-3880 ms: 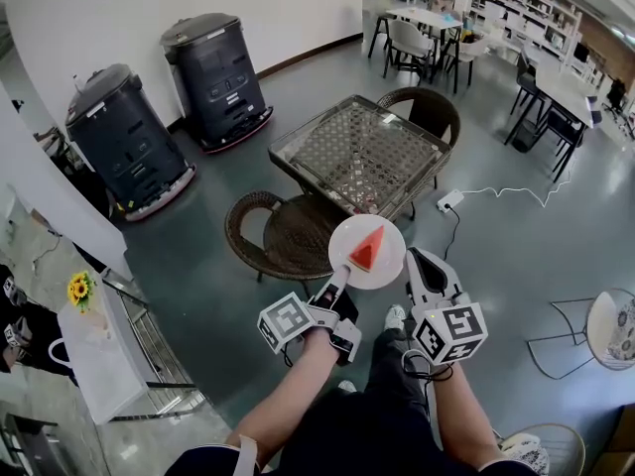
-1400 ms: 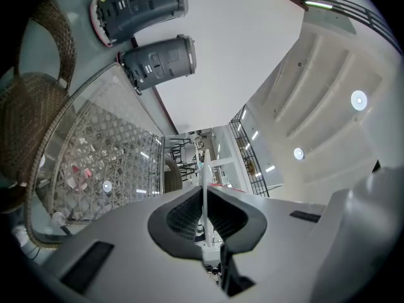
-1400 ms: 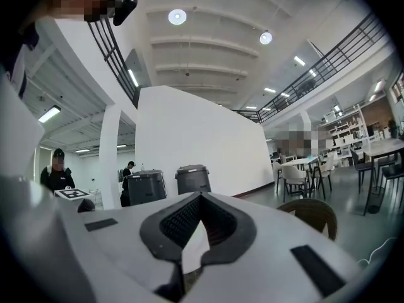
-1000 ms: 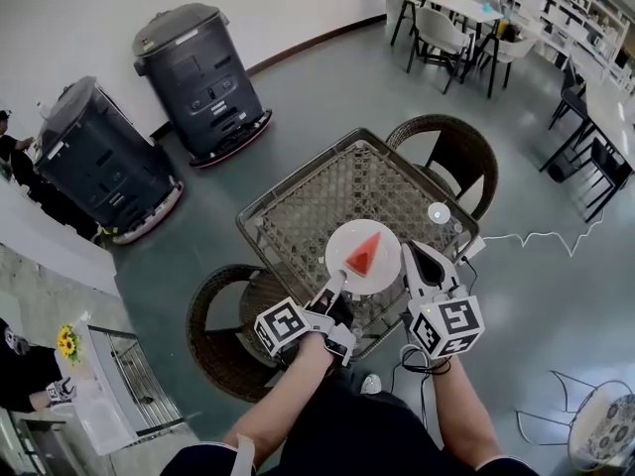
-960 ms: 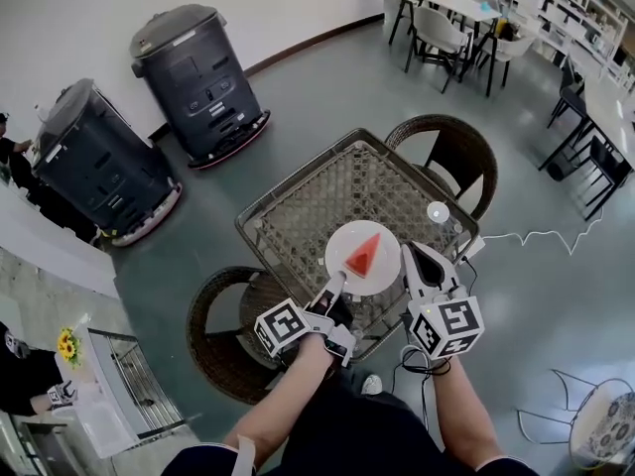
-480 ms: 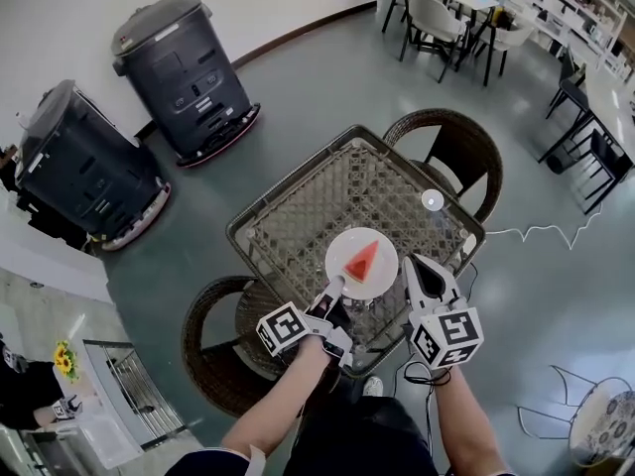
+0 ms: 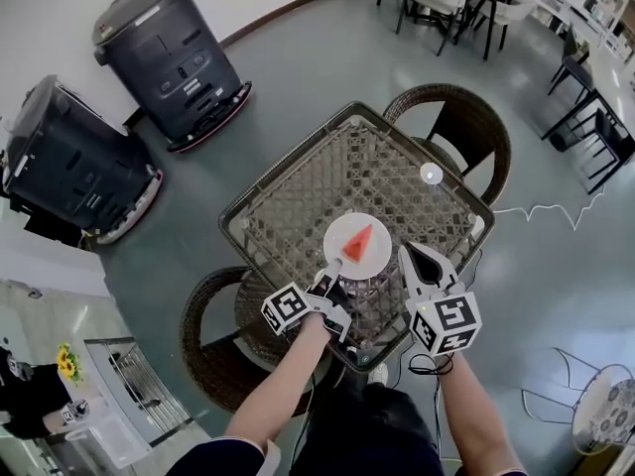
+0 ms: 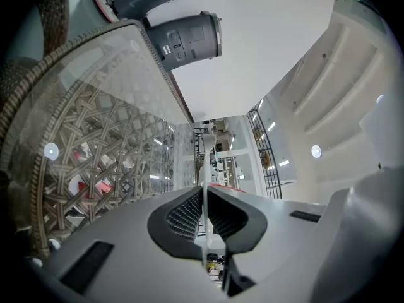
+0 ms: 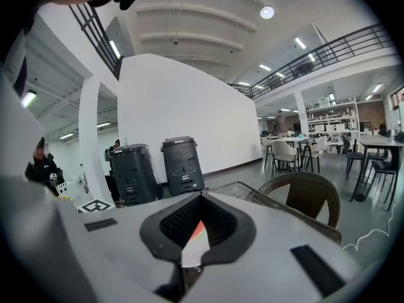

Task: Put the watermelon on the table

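Over the near half of the glass-topped wicker table [image 7: 298, 191], we see a white plate [image 7: 382, 258] carrying a wedge of watermelon [image 7: 358, 238]. The left gripper [image 7: 334, 264] is clamped on the plate's near rim, the thin edge pinched between its jaws. The right gripper [image 7: 409, 255] sits just beside the plate, its jaws together on nothing. We cannot tell whether the plate touches the glass yet. Held by one edge only, the plate could tip and slide the wedge off, we judge. Released too high, it could strike the glass hard.
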Motion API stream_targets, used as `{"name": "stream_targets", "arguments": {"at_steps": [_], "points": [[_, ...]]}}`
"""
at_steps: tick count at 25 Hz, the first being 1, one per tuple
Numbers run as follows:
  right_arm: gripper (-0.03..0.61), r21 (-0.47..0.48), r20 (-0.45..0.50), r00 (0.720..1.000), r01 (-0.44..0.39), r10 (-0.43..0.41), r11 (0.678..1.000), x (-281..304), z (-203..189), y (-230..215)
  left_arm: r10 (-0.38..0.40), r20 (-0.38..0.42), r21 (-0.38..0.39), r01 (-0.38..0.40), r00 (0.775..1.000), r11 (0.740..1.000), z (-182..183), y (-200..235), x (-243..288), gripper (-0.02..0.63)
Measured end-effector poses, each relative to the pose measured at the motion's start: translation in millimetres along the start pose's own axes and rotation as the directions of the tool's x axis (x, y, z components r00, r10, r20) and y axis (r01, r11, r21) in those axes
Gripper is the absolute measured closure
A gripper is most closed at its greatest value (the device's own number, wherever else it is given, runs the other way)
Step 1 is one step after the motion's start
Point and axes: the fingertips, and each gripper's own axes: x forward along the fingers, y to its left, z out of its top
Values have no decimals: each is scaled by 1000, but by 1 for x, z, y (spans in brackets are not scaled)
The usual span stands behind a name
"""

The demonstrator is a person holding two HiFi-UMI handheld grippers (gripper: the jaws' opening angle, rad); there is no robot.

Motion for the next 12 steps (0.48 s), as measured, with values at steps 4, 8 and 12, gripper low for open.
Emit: {"name": "stream_targets", "arguments": {"at_steps": [4, 8, 12], "points": [[575, 7, -28, 1000, 6, -6, 1000, 12, -8, -3, 27, 1, -8, -27, 1000, 1000, 5, 19, 10, 595], [575, 22, -48, 999, 8, -7, 1000, 21, -14, -3, 55, -4, -9, -55, 998, 998, 9, 31, 21, 596], [575, 25, -71, 997, 7, -5, 1000, 21, -23, -1, 107, -16, -17, -107, 994, 994, 7, 44, 29, 595]]}}
